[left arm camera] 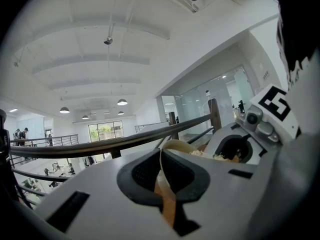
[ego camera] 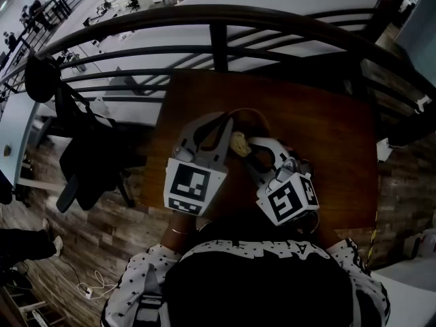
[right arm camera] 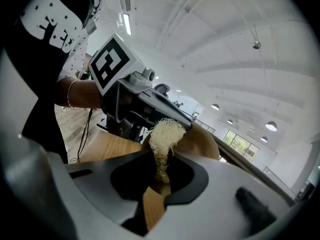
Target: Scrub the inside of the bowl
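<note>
A tan wooden bowl (ego camera: pixel 255 120) sits tilted on the dark wooden table (ego camera: pixel 327 135), between my two grippers. My left gripper (ego camera: pixel 225 127) is shut on the bowl's thin rim (left arm camera: pixel 172 146), which runs up between its jaws (left arm camera: pixel 162 179). My right gripper (ego camera: pixel 255 144) is shut on a pale, stringy scrubber (ego camera: pixel 238 143). In the right gripper view the scrubber (right arm camera: pixel 164 134) sticks out past the jaws (right arm camera: pixel 160 179) and rests against the bowl's inner wall (right arm camera: pixel 205 143). Most of the bowl is hidden under the grippers in the head view.
A dark metal railing (ego camera: pixel 218 39) runs along the table's far edge, with a lower floor beyond it. A black garment (ego camera: pixel 85 155) hangs at the left. The table's right edge (ego camera: pixel 376 155) is close to my right gripper. A white cable (ego camera: pixel 92 288) lies on the floor.
</note>
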